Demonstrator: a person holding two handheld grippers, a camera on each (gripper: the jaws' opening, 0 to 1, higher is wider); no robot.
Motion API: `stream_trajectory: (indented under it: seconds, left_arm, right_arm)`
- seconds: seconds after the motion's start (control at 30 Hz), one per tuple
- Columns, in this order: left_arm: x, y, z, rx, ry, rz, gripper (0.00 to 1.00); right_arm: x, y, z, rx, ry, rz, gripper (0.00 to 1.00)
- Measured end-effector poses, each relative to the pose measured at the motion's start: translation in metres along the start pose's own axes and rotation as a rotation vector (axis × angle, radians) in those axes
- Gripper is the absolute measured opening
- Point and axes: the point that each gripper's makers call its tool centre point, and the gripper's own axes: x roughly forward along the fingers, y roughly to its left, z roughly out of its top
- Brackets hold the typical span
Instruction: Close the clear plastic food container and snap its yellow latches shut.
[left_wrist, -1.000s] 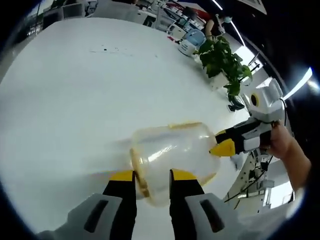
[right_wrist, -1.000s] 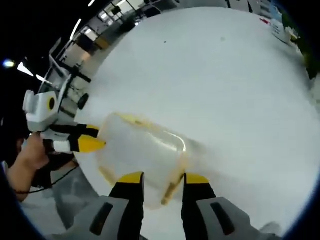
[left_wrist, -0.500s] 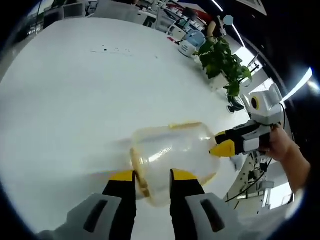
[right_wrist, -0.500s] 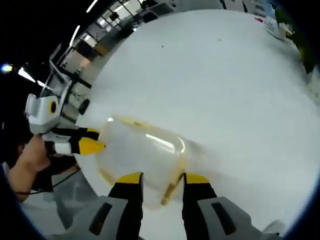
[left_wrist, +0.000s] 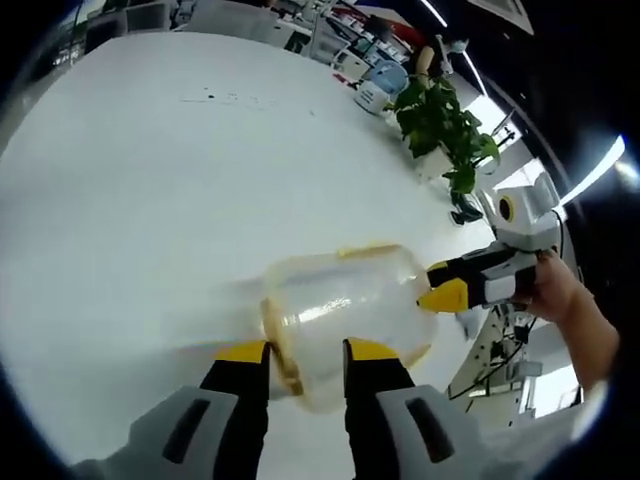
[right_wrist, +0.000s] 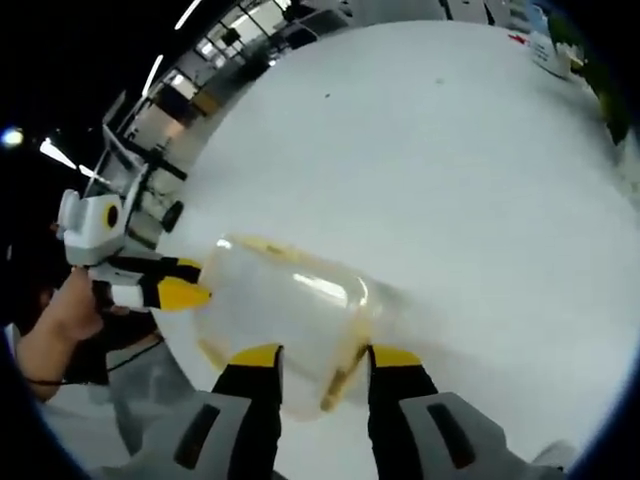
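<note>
In the left gripper view, we are holding the left gripper (left_wrist: 305, 352) low over the white bench (left_wrist: 150, 180), its yellow-tipped fingers (left_wrist: 243, 352) standing apart on either side of the near end of the clear plastic container (left_wrist: 345, 315). The container is lying on the bench near its edge, and a yellow latch (left_wrist: 281, 345) at its near end is sitting in the gap between those fingers; we cannot tell whether the fingers are touching it. At the container's far right end, the right gripper (left_wrist: 446, 296) is coming in with its yellow tip against the plastic, held by a hand (left_wrist: 556, 290). Beyond the container, a potted plant (left_wrist: 440, 125) is standing at the bench's far edge.

In the right gripper view, we are seeing the right gripper (right_wrist: 318, 357) with its fingers (right_wrist: 256, 356) parted around the container (right_wrist: 285, 305), a yellow latch (right_wrist: 343, 372) lying between them. Whether they are pressing on it we cannot tell. The left gripper (right_wrist: 180, 293) is meeting the container's left end, a hand (right_wrist: 70, 310) holding it, with the bench (right_wrist: 450, 170) stretching away behind the container.
</note>
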Motion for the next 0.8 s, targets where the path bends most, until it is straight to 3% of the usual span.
stream_trajectory:
  seconds: [0.3, 0.47, 0.8]
  left_arm:
    - [0.002, -0.002, -0.006, 0.059, 0.008, 0.002, 0.40]
    - [-0.001, 0.000, -0.006, 0.101, 0.014, 0.014, 0.39]
    - [-0.011, 0.000, -0.005, 0.148, 0.012, 0.018, 0.38]
  right_arm:
    - [0.000, 0.002, -0.002, -0.058, 0.012, 0.013, 0.35]
    - [-0.007, -0.002, 0.002, -0.137, 0.007, -0.044, 0.35]
    - [-0.013, -0.001, 0.003, -0.199, 0.015, -0.047, 0.36]
